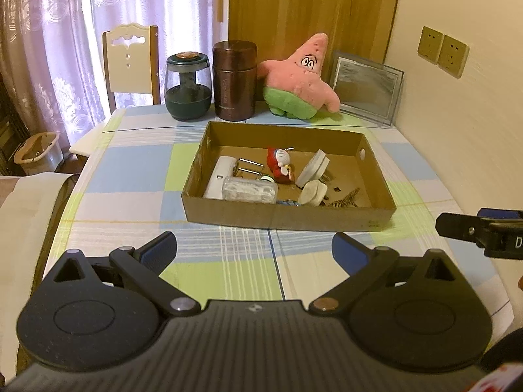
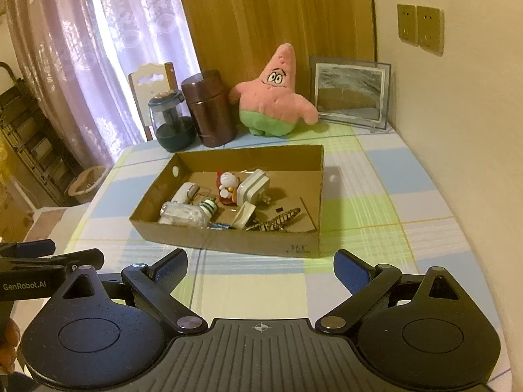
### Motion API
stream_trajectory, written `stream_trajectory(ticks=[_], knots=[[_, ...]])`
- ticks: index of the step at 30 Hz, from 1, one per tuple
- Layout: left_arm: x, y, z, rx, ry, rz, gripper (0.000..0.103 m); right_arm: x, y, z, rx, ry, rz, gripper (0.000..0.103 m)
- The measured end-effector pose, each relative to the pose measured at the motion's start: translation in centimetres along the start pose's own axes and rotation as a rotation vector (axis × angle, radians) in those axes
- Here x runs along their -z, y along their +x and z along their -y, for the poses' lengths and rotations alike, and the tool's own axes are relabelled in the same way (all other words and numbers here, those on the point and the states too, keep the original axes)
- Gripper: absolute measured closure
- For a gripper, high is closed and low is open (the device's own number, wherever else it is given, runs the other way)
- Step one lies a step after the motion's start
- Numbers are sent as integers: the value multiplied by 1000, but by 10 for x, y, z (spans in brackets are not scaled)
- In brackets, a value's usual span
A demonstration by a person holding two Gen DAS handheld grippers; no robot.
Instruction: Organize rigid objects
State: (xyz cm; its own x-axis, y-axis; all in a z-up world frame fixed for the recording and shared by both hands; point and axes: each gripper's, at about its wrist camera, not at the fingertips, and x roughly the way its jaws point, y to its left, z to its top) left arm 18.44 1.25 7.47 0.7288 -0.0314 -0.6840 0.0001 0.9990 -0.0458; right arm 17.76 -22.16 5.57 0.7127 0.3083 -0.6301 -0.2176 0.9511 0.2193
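A shallow cardboard box (image 1: 287, 219) (image 2: 228, 241) sits mid-table. It holds a red and white Doraemon figure (image 1: 279, 163) (image 2: 226, 189), a white charger plug (image 1: 312, 166) (image 2: 253, 187), a clear plastic bottle (image 1: 248, 191) (image 2: 183, 214), a white case (image 1: 219, 173), a round white piece (image 1: 312, 192) and a striped feather-like clip (image 2: 278, 220). My left gripper (image 1: 254, 250) is open and empty, in front of the box. My right gripper (image 2: 260, 266) is open and empty, also in front of the box. Each gripper shows at the edge of the other's view.
Behind the box stand a dark glass jar (image 1: 188, 86), a brown metal canister (image 1: 234, 80), a pink Patrick plush (image 1: 304, 80) and a picture frame (image 1: 366, 86). The wall runs along the table's right side. A chair (image 1: 130, 65) stands at the far end.
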Motion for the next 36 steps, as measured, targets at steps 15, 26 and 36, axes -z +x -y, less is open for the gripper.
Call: stream_trajectory(ticks=[15, 26, 36], knots=[[45, -51, 10, -19, -1, 21, 3, 59, -45, -19, 4, -76, 36, 9], [81, -84, 17, -17, 15, 14, 4, 86, -74, -21, 9, -64, 34, 9], [109, -104, 17, -19, -5, -4, 4, 106, -98, -31, 6, -92, 41, 10]])
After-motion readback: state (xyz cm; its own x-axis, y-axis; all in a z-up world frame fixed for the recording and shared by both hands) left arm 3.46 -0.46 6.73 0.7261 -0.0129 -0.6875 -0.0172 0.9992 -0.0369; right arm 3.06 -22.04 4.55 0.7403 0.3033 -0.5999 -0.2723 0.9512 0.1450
